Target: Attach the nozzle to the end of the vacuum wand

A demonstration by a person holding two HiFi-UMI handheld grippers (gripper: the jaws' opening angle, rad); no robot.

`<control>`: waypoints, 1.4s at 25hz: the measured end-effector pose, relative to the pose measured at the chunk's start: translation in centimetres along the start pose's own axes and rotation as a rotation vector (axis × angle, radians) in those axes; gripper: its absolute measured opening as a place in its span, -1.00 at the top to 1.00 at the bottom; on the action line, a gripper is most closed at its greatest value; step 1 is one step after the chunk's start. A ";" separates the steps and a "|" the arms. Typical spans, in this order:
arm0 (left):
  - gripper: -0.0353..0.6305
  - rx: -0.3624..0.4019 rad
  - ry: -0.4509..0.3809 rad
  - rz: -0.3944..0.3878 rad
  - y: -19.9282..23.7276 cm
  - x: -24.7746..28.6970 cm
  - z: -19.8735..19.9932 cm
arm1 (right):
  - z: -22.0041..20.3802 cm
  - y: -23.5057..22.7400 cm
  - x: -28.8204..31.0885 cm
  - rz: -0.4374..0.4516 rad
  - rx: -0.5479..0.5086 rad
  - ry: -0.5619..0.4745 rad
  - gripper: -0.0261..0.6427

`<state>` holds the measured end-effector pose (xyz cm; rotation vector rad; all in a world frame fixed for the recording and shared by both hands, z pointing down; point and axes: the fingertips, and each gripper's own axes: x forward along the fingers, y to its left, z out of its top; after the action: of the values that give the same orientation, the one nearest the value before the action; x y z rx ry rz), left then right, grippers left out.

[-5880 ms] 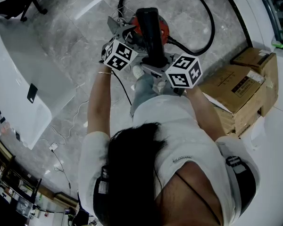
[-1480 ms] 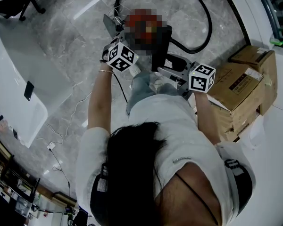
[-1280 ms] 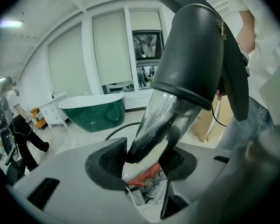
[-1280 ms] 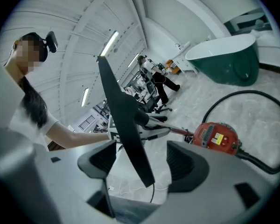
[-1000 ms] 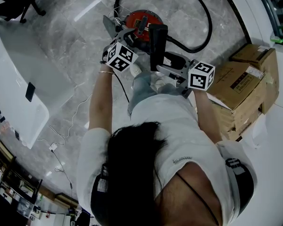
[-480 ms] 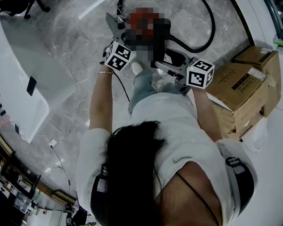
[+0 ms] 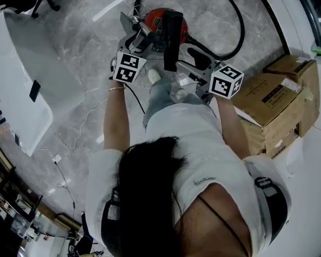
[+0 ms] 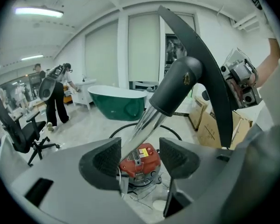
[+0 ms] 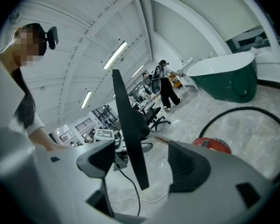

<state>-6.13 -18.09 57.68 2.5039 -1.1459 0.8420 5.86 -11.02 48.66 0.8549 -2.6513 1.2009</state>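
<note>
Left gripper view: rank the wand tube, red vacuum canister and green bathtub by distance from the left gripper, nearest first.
1. Wand tube: between the jaws, close to the left one.
2. Red vacuum canister: on the floor, below and beyond the jaws.
3. Green bathtub: far back, centre-left of the room.
The left gripper is open; its jaws have just been opening.

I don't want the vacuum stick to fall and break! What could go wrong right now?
1. The left hand-held gripper has just been opening its jaws, and the metal wand sits unclamped between them. The right hand-held gripper is open around the nozzle too. The wand might slip and land on the red vacuum or the person's shoe.
2. The black hose loops across the floor nearby, so someone might trip.
</note>
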 end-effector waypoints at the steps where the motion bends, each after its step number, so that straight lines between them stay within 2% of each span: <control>1: 0.17 -0.006 -0.004 0.017 -0.1 -0.4 0.1 | 0.3 -0.3 -0.3 -0.022 -0.018 -0.012 -0.10; 5: 0.17 -0.061 -0.024 0.091 -0.7 -1.7 0.1 | 1.7 -1.8 -1.5 -0.144 -0.068 -0.096 -0.10; 10: 0.17 -0.191 -0.054 0.170 -1.3 -3.0 -0.3 | 3.3 -1.7 -2.3 -0.158 -0.049 -0.169 -0.09; 12: 0.17 -0.224 -0.074 0.204 -1.6 -3.6 -0.1 | 3.8 -1.5 -2.6 -0.175 -0.089 -0.176 -0.07; 15: 0.18 -0.220 -0.096 0.263 -1.9 -5.0 0.2 | 3.7 -1.2 -2.6 -0.201 -0.152 -0.165 -0.03; 17: 0.18 -0.222 -0.118 0.284 -2.5 -5.5 0.6 | 3.9 -1.4 -3.1 -0.226 -0.164 -0.179 0.19; 21: 0.18 -0.253 -0.157 0.301 -3.6 -6.4 1.4 | 4.0 -1.0 -3.6 -0.221 -0.183 -0.182 0.28; 25: 0.18 -0.265 -0.199 0.299 -4.5 -7.2 2.6 | 3.9 -0.7 -3.7 -0.248 -0.237 -0.170 0.50; 28: 0.18 -0.281 -0.229 0.291 -5.2 -7.8 3.8 | 3.4 0.2 -3.3 -0.215 -0.257 -0.137 0.53; 35: 0.43 -0.271 -0.257 0.340 -5.8 -9.2 5.2 | 3.7 0.6 -3.5 -0.240 -0.291 -0.142 0.67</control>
<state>-4.42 -11.11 48.01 2.2719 -1.6805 0.4047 8.92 -11.78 44.62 1.1964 -2.6414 0.7027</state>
